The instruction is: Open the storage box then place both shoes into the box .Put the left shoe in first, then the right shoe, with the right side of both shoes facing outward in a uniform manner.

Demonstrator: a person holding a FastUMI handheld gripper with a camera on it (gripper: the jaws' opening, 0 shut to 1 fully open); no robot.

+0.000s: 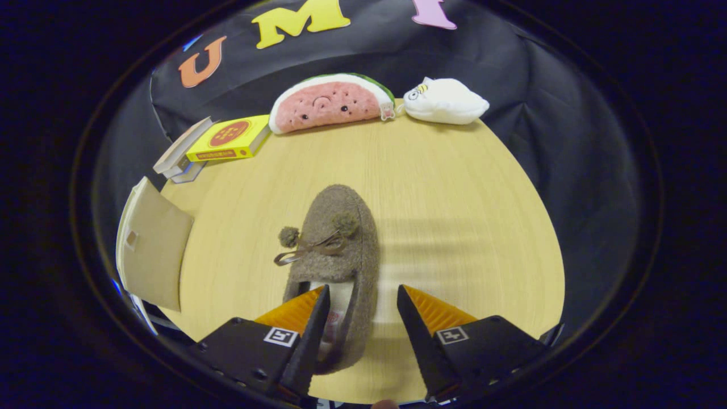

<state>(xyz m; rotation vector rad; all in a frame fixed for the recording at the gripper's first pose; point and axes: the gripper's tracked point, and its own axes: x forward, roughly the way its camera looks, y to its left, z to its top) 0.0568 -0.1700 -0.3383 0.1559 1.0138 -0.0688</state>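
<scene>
A: Report gripper state.

B: The gripper (362,295) is open at a moderate width. The right wall of the slipper's heel lies in the gap between the fingers. The left finger (318,324) sits over the slipper's opening; the right finger (412,324) stands clear of the slipper on its right. Neither finger can be confirmed as pressing on it.

A: Locate the shoe.

B: One brown fuzzy slipper (338,250) lies on the wooden table (454,199), heel near, toe pointing far. A bow with two pompoms (318,238) sits on its upper. The pale insole shows at the opening beside the left finger.

A: Locate the storage box.

B: A tan cardboard flap (153,250) stands at the near left edge of the table, well apart from the slipper. Whether it is the box's lid or its wall cannot be told.

A: List other items.

B: At the far left, a yellow box (230,139) rests beside a stack of pale flat boxes (182,153). At the far edge, a watermelon-slice plush (329,102) lies against the booth wall, and a white plush (446,101) lies just to its right.
</scene>
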